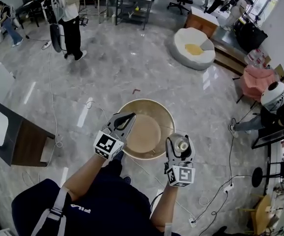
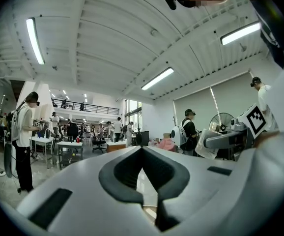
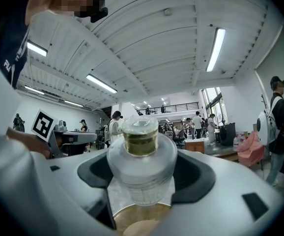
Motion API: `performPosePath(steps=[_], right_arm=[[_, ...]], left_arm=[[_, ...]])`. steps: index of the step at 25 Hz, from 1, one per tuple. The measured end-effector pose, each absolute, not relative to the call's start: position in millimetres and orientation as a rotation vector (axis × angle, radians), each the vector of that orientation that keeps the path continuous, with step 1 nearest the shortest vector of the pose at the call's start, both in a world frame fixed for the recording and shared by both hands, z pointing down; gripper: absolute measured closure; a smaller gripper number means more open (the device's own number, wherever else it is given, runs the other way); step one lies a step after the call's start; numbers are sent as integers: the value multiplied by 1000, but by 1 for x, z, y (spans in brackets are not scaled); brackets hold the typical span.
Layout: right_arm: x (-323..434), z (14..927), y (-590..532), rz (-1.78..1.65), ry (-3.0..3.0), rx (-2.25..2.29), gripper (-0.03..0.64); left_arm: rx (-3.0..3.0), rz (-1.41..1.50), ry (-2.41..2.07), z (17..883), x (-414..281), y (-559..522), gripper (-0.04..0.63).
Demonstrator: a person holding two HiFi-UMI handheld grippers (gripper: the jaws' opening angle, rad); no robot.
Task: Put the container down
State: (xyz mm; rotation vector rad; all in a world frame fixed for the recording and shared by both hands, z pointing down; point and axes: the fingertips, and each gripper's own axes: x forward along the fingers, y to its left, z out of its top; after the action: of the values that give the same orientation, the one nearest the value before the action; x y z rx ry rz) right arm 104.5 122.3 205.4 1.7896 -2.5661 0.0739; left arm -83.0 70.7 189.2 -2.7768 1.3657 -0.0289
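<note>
The person stands over a wide, shallow, tan basin (image 1: pixel 156 102) on the grey marble floor (image 1: pixel 132 63), with a gripper in each hand held above it.

The right gripper (image 1: pixel 181 147) is clamped on the container (image 3: pixel 141 137), a small clear bottle with a brassy neck and a clear cap. The jaws squeeze its broad shoulder from either side, so it stands upright with the cap pointing away from the hand. Held that way it should neither spill nor slide. It hangs in the air over the basin's near right rim, so it has not yet been set down. My guess is that it is meant for the basin or the floor just beside it, since no desk is within reach.

The left gripper (image 1: pixel 130 116) has its jaws brought together, tips meeting, with nothing between them. It hovers over the basin's left side, apart from the other gripper, where it cannot knock the bottle.

Some things I can't make out. The lower part of the bottle sits down between the jaws, so its base and how full it is stay hidden. From straight above, the round thing might be a low tabletop with a raised rim rather than a basin. The hands are mostly covered by the marker cubes (image 1: pixel 107 145), and the person's own body cuts off the floor nearest their feet.
</note>
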Motion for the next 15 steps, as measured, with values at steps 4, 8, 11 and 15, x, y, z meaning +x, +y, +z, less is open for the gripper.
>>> performPosePath(steps=[4, 8, 11, 15], right_arm=[[104, 208, 84, 76, -2534, 1811, 279], [101, 203, 41, 66, -2506, 1861, 279], [94, 204, 13, 53, -2487, 1884, 279], [89, 206, -17, 44, -2448, 1913, 279]], left_arm=[[-2798, -13, 1355, 194, -85, 26, 571], [-2817, -1, 1320, 193, -90, -23, 571], [-2827, 6, 1289, 193, -94, -54, 571], [-2845, 13, 1240, 194, -97, -87, 571]])
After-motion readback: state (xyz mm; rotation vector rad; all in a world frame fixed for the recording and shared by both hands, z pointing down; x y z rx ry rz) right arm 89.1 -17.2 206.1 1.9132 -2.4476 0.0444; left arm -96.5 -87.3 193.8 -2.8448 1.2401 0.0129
